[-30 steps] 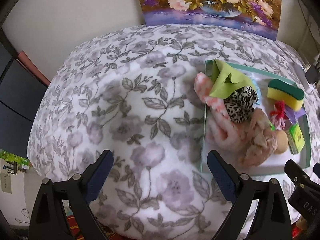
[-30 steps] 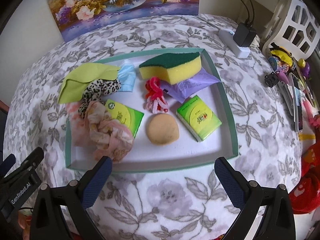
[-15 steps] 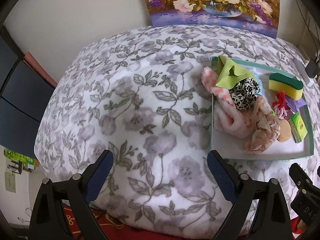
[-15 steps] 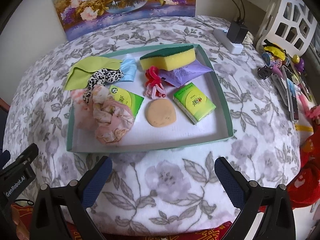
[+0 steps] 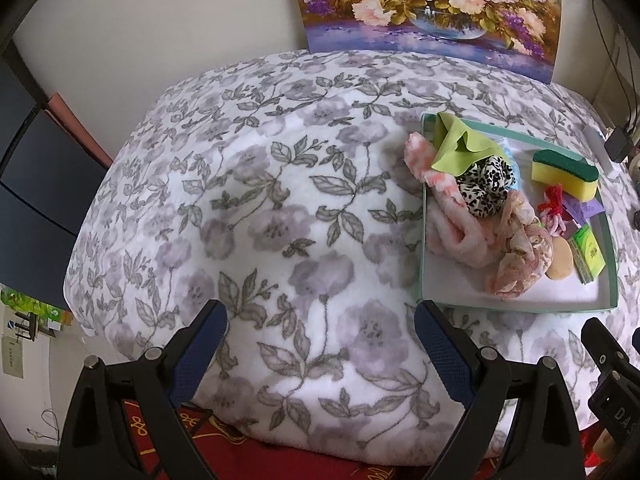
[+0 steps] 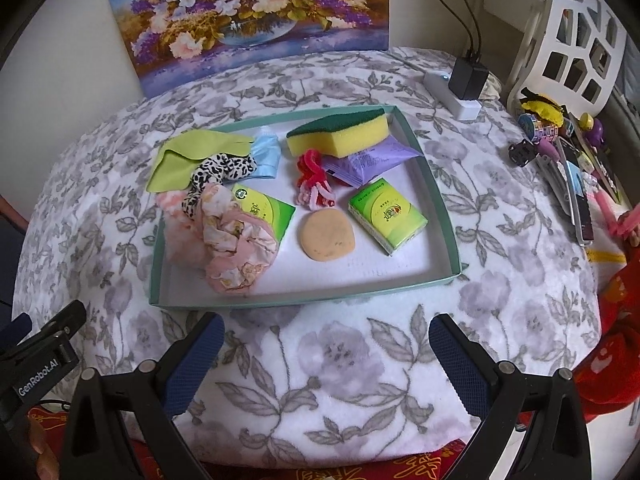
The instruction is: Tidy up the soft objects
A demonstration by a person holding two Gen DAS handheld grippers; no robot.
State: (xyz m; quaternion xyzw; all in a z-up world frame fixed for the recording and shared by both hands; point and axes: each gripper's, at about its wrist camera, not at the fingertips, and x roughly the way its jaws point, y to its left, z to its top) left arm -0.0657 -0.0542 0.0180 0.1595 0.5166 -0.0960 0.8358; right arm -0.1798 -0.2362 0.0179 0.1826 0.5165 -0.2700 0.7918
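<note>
A teal-rimmed white tray (image 6: 440,200) (image 5: 612,256) holds the soft items: a yellow-green sponge (image 6: 340,132) (image 5: 564,172), a lime cloth (image 6: 188,160) (image 5: 460,148), a leopard scrunchie (image 6: 220,170) (image 5: 486,184), a pink floral scrunchie (image 6: 236,248) (image 5: 516,256), a fluffy pink piece (image 5: 448,216), a red-pink scrunchie (image 6: 314,180), a round tan puff (image 6: 327,236), two green tissue packs (image 6: 386,214) (image 6: 260,210) and a purple packet (image 6: 368,160). My right gripper (image 6: 326,344) hangs open over the blanket in front of the tray. Left of the tray, my left gripper (image 5: 320,332) is open and empty.
A floral blanket (image 5: 260,200) covers the table. A flower painting (image 6: 256,12) leans on the back wall. A white power strip with a black adapter (image 6: 464,84), a white chair (image 6: 572,40) and a clutter of small items (image 6: 560,148) sit at the right. Red cloth (image 6: 612,352) lies at the right edge.
Both grippers have pulled back toward the table's front edge, so the tray looks smaller and farther away. Nothing on the tray has moved. Both stay open.
</note>
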